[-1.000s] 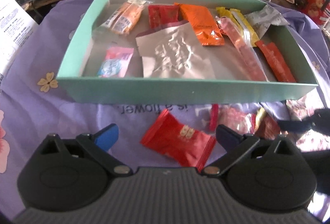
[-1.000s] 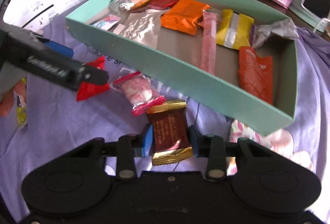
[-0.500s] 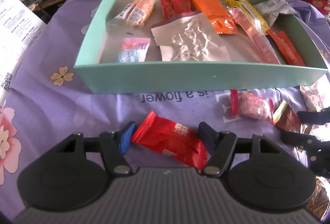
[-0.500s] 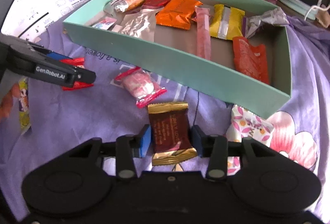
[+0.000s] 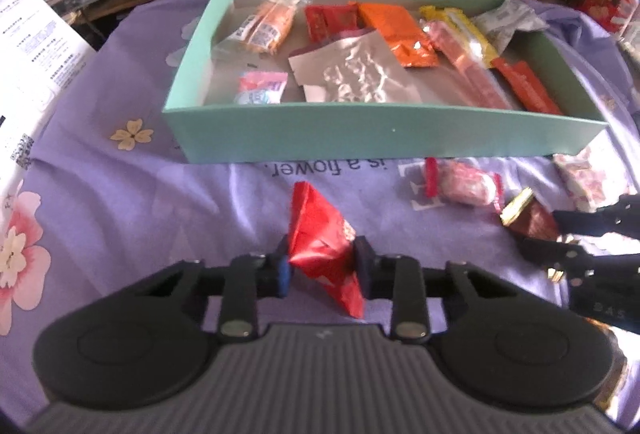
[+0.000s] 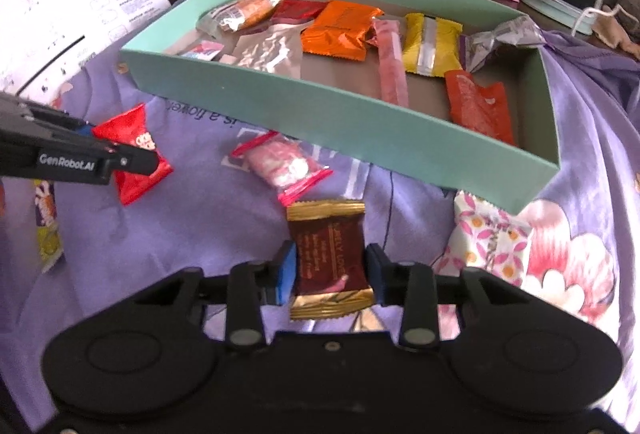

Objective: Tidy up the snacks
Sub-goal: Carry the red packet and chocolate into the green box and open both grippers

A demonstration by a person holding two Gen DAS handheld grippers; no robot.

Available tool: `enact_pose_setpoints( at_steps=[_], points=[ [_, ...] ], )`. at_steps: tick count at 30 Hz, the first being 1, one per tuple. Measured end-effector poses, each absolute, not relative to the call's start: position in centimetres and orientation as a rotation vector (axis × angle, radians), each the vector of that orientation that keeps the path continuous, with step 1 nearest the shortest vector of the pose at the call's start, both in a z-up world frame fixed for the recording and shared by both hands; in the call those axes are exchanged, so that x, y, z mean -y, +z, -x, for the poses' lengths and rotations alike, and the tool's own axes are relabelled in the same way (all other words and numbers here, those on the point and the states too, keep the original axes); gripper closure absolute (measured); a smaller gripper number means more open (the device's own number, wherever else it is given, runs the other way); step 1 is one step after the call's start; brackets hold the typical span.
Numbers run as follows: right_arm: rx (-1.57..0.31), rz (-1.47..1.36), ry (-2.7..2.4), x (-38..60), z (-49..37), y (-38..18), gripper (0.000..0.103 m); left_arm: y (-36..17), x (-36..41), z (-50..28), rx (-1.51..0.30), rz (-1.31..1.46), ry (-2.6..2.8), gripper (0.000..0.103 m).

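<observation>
Soft daylight, fisheye-warped, blurry edges

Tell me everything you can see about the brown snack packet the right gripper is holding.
The brown snack packet is a small glossy foil pillow pack, dark maroon-brown with crimped gold bands at both ends and gold lettering too blurred to read. It looks sealed and lies roughly flat, one gold end toward the camera. The right gripper is shut on its two long edges. It is over the purple floral cloth, outside the mint green box.

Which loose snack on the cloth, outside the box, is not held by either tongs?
The pink candy pack, lying free before the green box, between the held red packet and brown chocolate.
</observation>
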State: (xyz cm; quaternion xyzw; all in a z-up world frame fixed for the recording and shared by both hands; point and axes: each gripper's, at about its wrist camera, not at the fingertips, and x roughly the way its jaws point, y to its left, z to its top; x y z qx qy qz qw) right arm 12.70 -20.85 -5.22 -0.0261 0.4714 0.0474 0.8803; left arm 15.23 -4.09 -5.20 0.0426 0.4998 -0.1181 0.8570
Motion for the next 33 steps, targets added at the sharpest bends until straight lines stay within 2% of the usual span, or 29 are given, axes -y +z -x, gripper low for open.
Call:
enact_pose_setpoints(
  at_steps=[13,23,33],
  points=[
    [-0.971,0.019,0.055,21.1,-11.5,-4.3,0.066,-5.8,5.4,-15.2,-1.047,-0.145,-0.261,0.084],
    [-0.920,-0.007,0.040,21.9,-10.2,-2.1,0.066,-1.4,5.6,-13.1,-0.975,-0.152,-0.346,0.084],
    [-0.787,-0.012,0.002,23.2,-10.6,4.4,0.066,5.2,6.8,-15.7,-0.843,-0.125,-0.417,0.084]
  ],
)
